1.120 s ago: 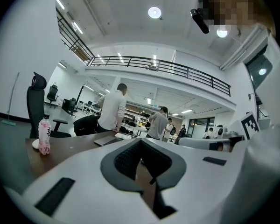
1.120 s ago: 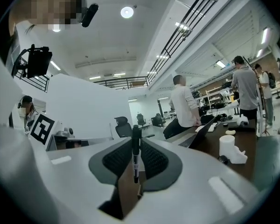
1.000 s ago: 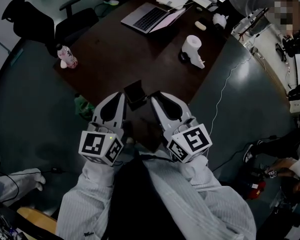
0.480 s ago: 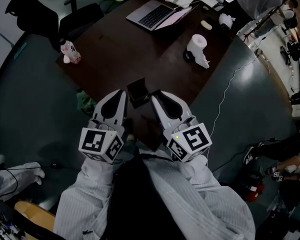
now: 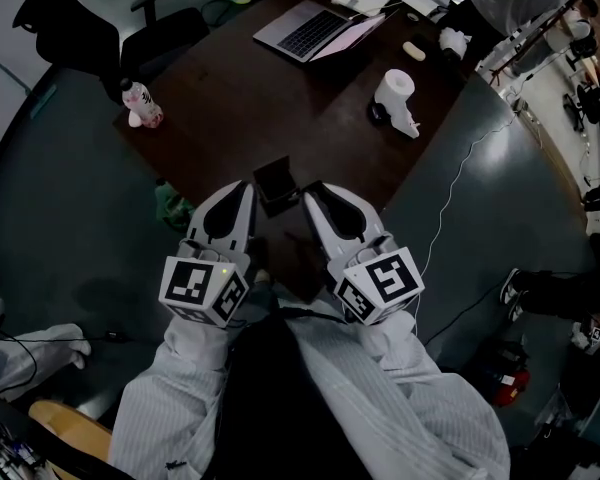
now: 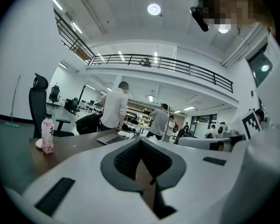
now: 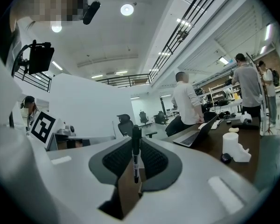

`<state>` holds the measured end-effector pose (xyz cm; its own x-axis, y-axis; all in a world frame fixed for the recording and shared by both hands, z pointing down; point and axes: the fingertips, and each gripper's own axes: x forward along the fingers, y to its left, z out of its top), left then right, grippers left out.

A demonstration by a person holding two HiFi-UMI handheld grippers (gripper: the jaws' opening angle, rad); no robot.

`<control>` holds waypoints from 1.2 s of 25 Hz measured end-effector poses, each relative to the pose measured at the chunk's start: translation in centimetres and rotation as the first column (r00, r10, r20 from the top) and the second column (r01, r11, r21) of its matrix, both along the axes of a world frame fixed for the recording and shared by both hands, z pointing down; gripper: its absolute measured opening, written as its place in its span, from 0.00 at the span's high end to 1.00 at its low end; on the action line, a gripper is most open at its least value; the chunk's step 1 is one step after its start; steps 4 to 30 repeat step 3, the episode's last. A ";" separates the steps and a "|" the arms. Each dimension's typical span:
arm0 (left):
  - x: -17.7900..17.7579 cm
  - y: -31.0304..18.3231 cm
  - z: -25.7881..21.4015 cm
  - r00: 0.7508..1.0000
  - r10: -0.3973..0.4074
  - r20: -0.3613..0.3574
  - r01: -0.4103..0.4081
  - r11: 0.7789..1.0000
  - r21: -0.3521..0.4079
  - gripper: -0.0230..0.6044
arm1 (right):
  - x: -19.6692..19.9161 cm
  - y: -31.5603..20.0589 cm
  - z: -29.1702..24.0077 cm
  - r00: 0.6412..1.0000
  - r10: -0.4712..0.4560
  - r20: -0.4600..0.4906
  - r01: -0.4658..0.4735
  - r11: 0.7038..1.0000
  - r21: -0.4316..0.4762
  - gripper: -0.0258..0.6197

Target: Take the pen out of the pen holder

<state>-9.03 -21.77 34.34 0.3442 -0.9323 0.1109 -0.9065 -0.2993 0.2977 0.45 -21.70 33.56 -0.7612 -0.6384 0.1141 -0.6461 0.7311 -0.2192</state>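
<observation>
The pen (image 7: 136, 160) is being clamped upright by the fingers of the right gripper (image 7: 136, 143), just beside the pen holder (image 5: 273, 182). The fingers of the left gripper (image 6: 141, 143) are being pressed together, empty.

Black pen (image 7: 136, 149); black pen holder (image 5: 275, 181); dark brown table (image 5: 230, 108); pink-patterned bottle (image 5: 140, 104).

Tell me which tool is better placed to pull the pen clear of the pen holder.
Right. The right tool has its jaws closed on the pen, held upright. The left tool has no pen between its jaws. Both tips sit beside the pen holder.
</observation>
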 end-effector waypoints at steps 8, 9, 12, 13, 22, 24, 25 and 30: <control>0.1 0.1 0.0 1.000 0.001 0.000 -0.001 1.000 -0.002 0.96 | 0.0 0.1 -0.1 1.000 -0.001 0.003 0.001 1.000 -0.001 0.87; 0.1 0.1 0.0 1.000 0.001 0.000 -0.001 1.000 -0.002 0.96 | 0.0 0.1 -0.1 1.000 -0.001 0.003 0.001 1.000 -0.001 0.87; 0.1 0.1 0.0 1.000 0.001 0.000 -0.001 1.000 -0.002 0.96 | 0.0 0.1 -0.1 1.000 -0.001 0.003 0.001 1.000 -0.001 0.87; 0.1 0.1 0.0 1.000 0.001 0.000 -0.001 1.000 -0.002 0.96 | 0.0 0.1 -0.1 1.000 -0.001 0.003 0.001 1.000 -0.001 0.87; 0.1 0.1 0.0 1.000 0.001 0.000 -0.001 1.000 -0.002 0.96 | 0.0 0.1 -0.1 1.000 -0.001 0.003 0.001 1.000 -0.001 0.87; 0.1 0.1 0.0 1.000 0.001 0.000 -0.001 1.000 -0.002 0.96 | 0.0 0.1 -0.1 1.000 -0.001 0.003 0.001 1.000 -0.001 0.87; 0.1 0.1 0.0 1.000 0.001 0.000 -0.001 1.000 -0.002 0.96 | 0.0 0.1 -0.1 1.000 -0.001 0.003 0.001 1.000 -0.001 0.87; 0.1 0.1 0.0 1.000 0.001 0.000 -0.001 1.000 -0.002 0.96 | 0.0 0.1 -0.1 1.000 -0.001 0.003 0.001 1.000 -0.001 0.87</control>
